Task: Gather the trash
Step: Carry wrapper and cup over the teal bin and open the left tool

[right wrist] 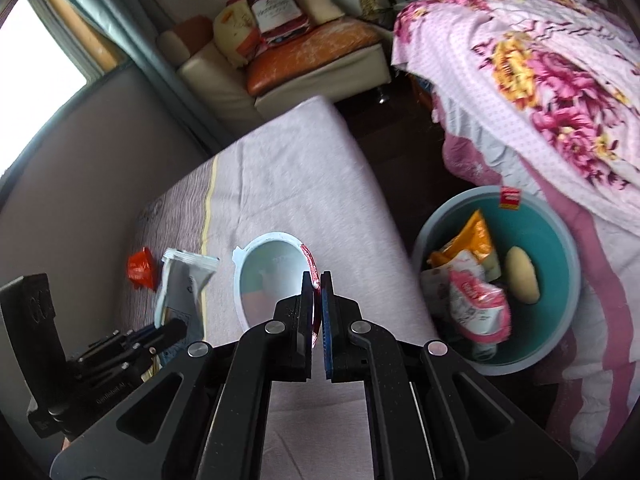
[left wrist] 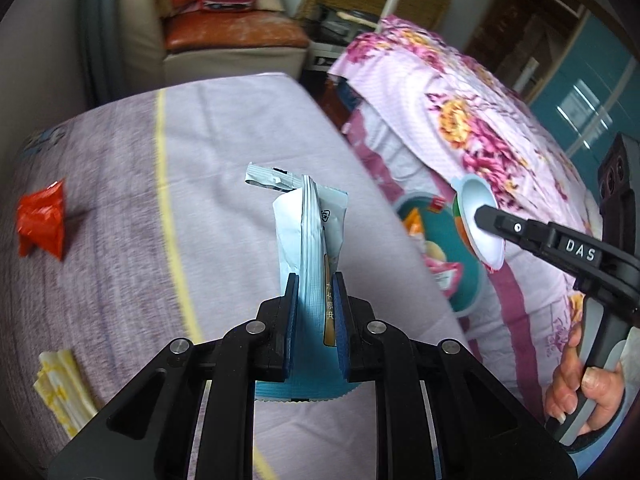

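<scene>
My left gripper [left wrist: 315, 280] is shut on a light blue snack wrapper [left wrist: 310, 232] and holds it upright above the lilac table [left wrist: 224, 128]. The wrapper also shows in the right wrist view [right wrist: 182, 280]. My right gripper [right wrist: 317, 278] is shut on the rim of a white plastic cup [right wrist: 268, 276], held above the table near its right edge. In the left wrist view the cup [left wrist: 482, 220] hangs over a teal basin [left wrist: 460, 288]. The basin [right wrist: 560, 240] stands on the floor right of the table and holds several wrappers.
A red wrapper [left wrist: 42, 220] lies at the table's left side and a yellow wrapper [left wrist: 60, 388] near its front left. A bed with a floral cover [right wrist: 540, 72] stands right of the basin. A sofa [right wrist: 288, 60] with bags is behind the table.
</scene>
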